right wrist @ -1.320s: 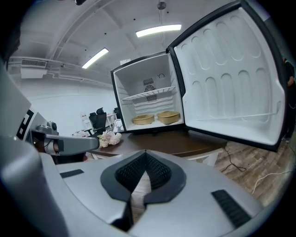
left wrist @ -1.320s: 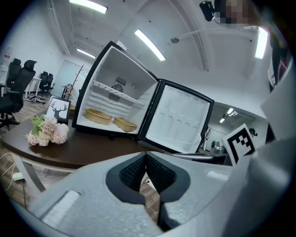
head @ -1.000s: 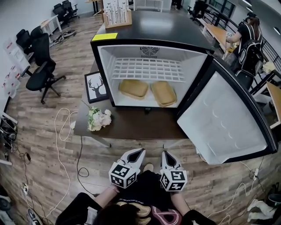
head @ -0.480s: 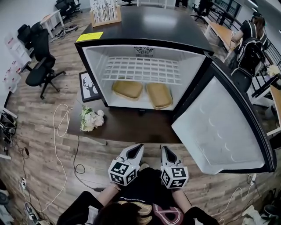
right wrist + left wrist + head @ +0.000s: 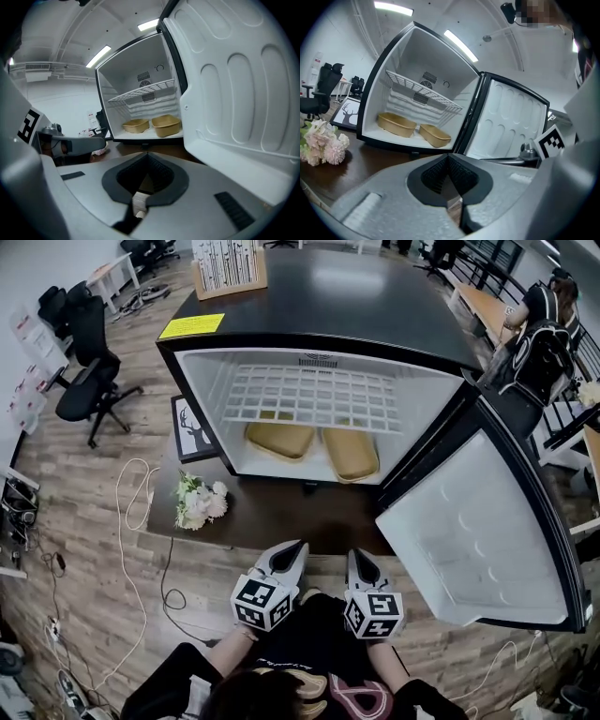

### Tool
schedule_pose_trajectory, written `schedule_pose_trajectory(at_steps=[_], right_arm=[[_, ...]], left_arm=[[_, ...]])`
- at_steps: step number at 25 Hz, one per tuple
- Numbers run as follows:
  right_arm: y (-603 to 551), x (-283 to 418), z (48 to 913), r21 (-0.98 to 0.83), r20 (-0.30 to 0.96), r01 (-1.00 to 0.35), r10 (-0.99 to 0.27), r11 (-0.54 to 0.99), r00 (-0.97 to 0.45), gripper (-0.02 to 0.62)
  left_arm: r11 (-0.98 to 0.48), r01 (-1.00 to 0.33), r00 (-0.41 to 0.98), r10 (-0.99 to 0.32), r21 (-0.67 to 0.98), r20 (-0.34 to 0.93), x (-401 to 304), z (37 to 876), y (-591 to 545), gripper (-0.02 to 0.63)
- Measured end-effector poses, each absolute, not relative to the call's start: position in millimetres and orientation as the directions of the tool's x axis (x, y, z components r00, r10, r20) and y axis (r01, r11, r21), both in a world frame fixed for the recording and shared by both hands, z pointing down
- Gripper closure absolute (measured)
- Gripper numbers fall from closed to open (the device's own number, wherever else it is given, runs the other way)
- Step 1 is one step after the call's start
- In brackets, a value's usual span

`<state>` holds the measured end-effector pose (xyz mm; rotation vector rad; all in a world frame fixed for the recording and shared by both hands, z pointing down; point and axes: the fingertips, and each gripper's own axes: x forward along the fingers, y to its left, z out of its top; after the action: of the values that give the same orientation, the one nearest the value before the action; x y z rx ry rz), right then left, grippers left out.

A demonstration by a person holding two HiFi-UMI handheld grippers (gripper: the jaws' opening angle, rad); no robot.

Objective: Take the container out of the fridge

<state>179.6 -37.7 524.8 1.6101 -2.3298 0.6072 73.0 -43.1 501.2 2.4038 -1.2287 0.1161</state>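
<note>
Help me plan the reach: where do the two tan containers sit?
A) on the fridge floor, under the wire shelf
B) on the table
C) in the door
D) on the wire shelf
A: both tan containers lie side by side on the fridge floor, beneath the wire shelf.

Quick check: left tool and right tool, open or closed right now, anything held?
Left tool: closed, holding nothing.
Right tool: closed, holding nothing.
</note>
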Motion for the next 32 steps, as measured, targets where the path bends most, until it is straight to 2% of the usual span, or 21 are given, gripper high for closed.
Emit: schedule_pose_trajectory(at_steps=[21, 28, 32], right_arm=[[-148.9, 141.5, 506.6, -0.107, 0.436, -0.96, -0.856, 0.258, -0.278, 0.543], [-180.3, 129.8, 505.8, -0.028, 0.464, -0.961, -0.848, 0.274, -0.255, 0.489], [-196.3, 124.5, 510.4, 0.058, 0.515, -0.956, -0.829, 0.288, -0.218, 0.486]], left_arm=[[-0.557, -0.775, 0.628, -0.736, 0.3, 0.254, 14.1, 493.0, -133.2, 0.598], [-0.565, -0.769, 0.635, -0.731, 0.301, 0.251, -5.6, 491.8, -148.7, 0.598], [-0.568, -0.766, 0.638, -0.728, 0.3, 0.25, -13.5, 491.2, -152.8, 0.598]])
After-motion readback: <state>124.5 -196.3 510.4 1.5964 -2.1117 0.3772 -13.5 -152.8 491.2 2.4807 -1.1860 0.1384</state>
